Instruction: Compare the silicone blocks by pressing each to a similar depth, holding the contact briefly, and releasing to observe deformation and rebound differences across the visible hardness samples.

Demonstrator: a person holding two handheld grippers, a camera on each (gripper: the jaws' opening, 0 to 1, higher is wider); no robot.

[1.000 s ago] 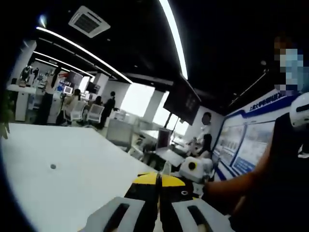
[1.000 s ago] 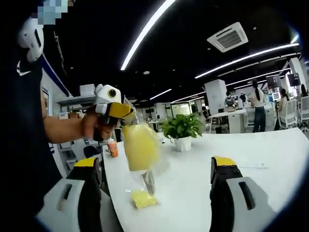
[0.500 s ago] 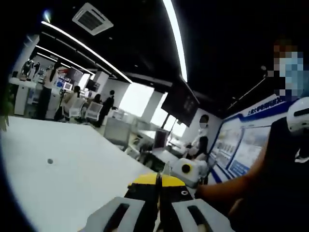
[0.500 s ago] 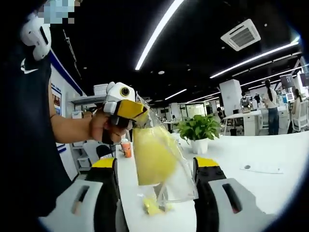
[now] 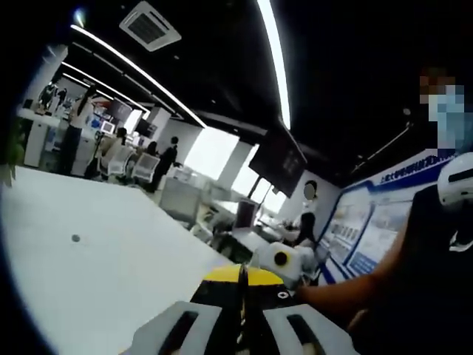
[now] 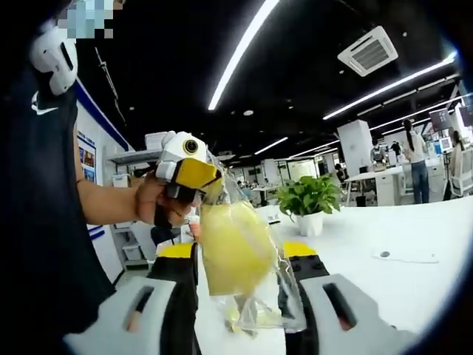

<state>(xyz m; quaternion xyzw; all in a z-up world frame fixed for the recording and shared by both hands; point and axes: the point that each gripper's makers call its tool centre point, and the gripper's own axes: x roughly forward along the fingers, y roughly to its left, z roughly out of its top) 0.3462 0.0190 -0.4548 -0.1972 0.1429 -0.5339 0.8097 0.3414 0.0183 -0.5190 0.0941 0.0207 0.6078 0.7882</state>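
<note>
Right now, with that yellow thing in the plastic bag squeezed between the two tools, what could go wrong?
The left gripper holds the clear bag up by its top alone, so it could slip or tear as the right gripper squeezes the yellow block inside. The bag hangs in the air above the white table, so the block may swing or twist instead of compressing evenly.

We count two grippers point(image 6: 236, 255) point(image 6: 188, 174), one clear bag point(image 6: 247, 266) holding one yellow block point(image 6: 229, 248), one potted plant point(image 6: 309, 203), and one white surface point(image 6: 399, 281).
</note>
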